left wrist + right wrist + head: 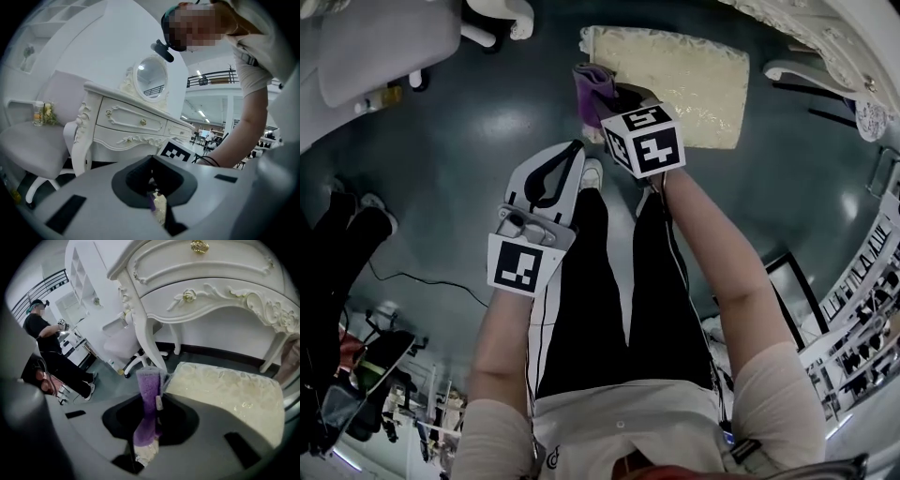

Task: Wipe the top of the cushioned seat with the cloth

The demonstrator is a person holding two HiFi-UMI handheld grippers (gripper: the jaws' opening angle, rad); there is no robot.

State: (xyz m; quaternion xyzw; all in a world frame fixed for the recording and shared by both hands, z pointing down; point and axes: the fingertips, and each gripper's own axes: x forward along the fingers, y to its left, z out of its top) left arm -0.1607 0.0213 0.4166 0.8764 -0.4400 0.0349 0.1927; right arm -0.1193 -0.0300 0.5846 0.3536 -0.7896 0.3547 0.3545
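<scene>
The seat [675, 80] stands on the floor [469, 122], just before the dressing table [211, 282]. The cloth [149, 394] sits in the right gripper's [612, 96] jaws, at the seat's left edge. The left gripper [567, 155] hangs left of the right one, nearer the person, over the floor. A chair [126, 345] stands left of the table

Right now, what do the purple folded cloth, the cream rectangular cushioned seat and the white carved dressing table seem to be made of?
The purple folded cloth: likely microfibre or terry; its surface looks fuzzy and matte.
The cream rectangular cushioned seat: woven fabric with faint sheen; a pale floral pattern shows.
The white carved dressing table: apparently painted wood, glossy, with gold-coloured knobs.
</scene>
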